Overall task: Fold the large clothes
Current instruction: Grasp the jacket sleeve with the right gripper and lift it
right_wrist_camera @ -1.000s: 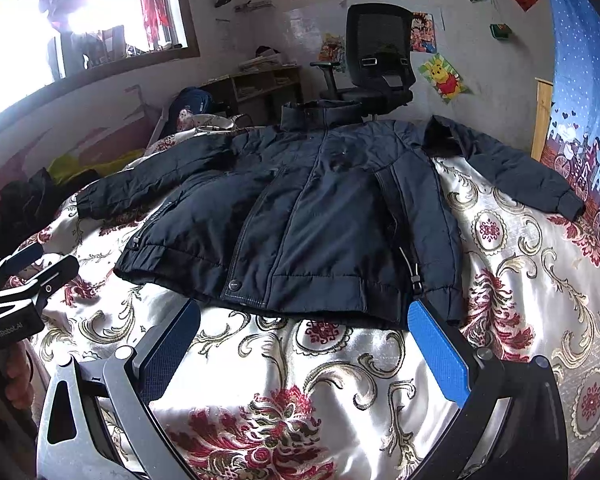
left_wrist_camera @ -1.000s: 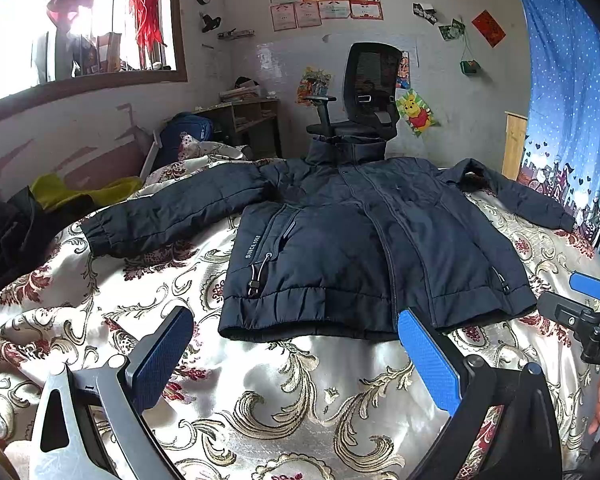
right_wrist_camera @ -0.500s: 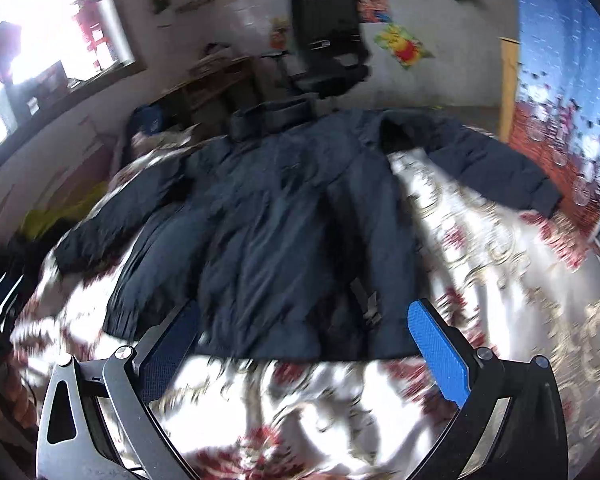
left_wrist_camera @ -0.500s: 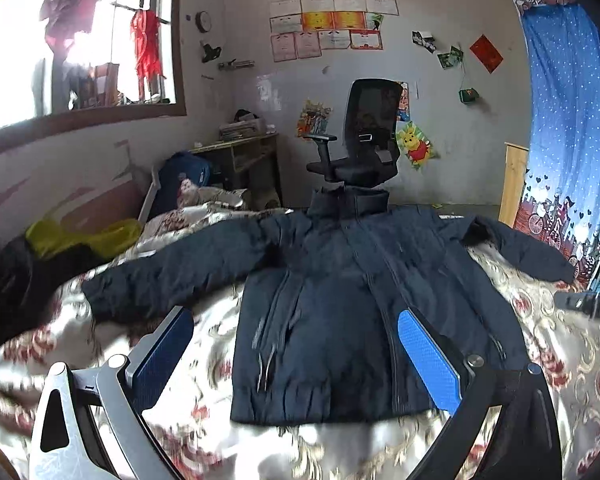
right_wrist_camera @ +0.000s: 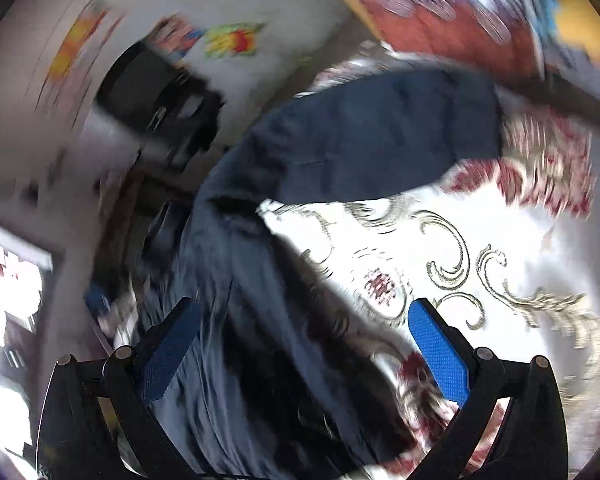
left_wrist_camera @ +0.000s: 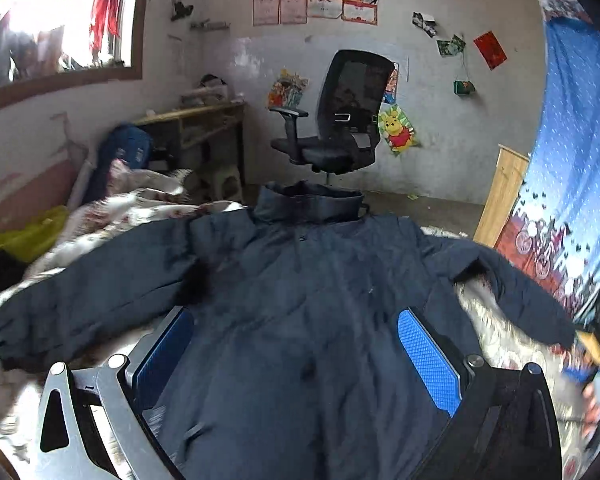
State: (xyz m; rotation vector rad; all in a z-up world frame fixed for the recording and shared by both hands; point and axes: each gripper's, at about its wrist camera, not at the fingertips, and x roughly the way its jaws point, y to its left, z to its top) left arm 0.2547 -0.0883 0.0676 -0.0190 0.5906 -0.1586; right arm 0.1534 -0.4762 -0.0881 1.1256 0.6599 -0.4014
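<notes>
A dark navy padded jacket (left_wrist_camera: 300,300) lies spread front-up on a floral satin bedspread (right_wrist_camera: 480,248), collar at the far end, both sleeves out to the sides. My left gripper (left_wrist_camera: 296,344) hangs open just above the jacket's body, blue pads wide apart with nothing between them. In the tilted, blurred right wrist view, the right gripper (right_wrist_camera: 304,344) is open over the jacket's right side (right_wrist_camera: 260,360), below its right sleeve (right_wrist_camera: 380,136). At the lower right edge of the left wrist view a hand (left_wrist_camera: 592,396) shows.
A black office chair (left_wrist_camera: 340,120) stands past the foot of the bed. A wooden desk (left_wrist_camera: 196,124) and blue backpack (left_wrist_camera: 120,156) sit by the window wall. A blue curtain (left_wrist_camera: 572,160) hangs on the right. Yellow cloth (left_wrist_camera: 24,236) lies at the left.
Both grippers have moved forward from the hem to over the jacket. The right gripper has swung and rolled towards the right sleeve, blurring its view. Both stay open.
</notes>
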